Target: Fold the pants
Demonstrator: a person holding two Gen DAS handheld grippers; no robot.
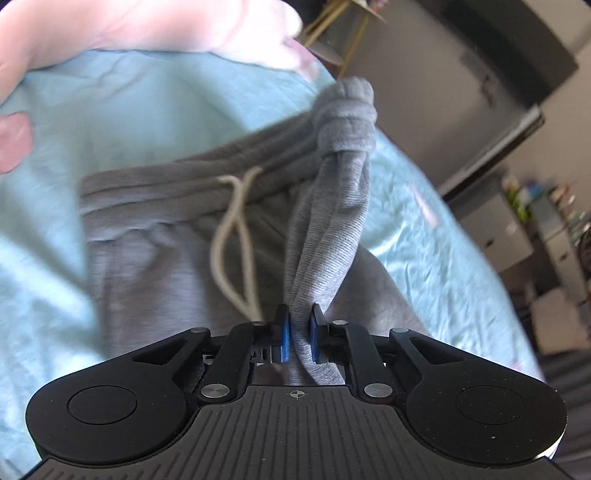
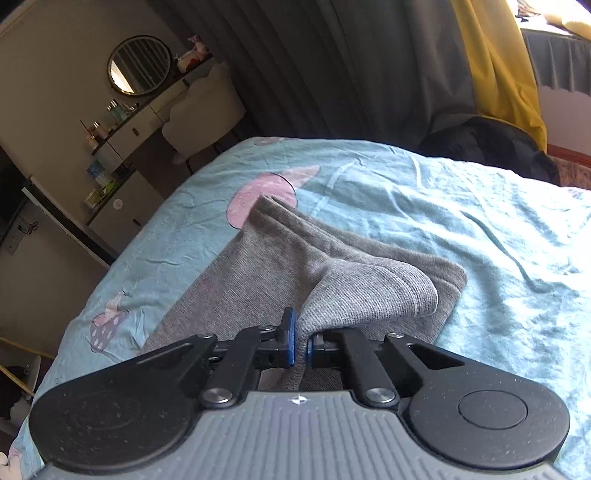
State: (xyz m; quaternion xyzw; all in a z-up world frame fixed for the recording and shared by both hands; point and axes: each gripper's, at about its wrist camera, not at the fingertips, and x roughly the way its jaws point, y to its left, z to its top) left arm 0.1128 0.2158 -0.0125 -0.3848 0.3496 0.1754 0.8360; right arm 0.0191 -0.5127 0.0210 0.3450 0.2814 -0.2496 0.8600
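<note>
Grey sweatpants (image 1: 155,251) lie on a light blue bedsheet (image 1: 110,122), waistband and pale drawstring (image 1: 232,236) towards the far side. My left gripper (image 1: 300,325) is shut on a bunched strip of the pants, a leg end with its ribbed cuff (image 1: 347,114) lifted above the waistband. In the right wrist view the pants (image 2: 258,266) lie folded on the sheet (image 2: 443,206). My right gripper (image 2: 301,336) is shut on the other ribbed cuff (image 2: 373,295), held just above the fabric.
A pale pink pillow or duvet (image 1: 166,26) lies at the head of the bed. A dresser with a round mirror (image 2: 139,65) and bottles stands past the left bed edge. Dark curtains (image 2: 332,66) and a yellow cloth (image 2: 495,62) hang behind the bed.
</note>
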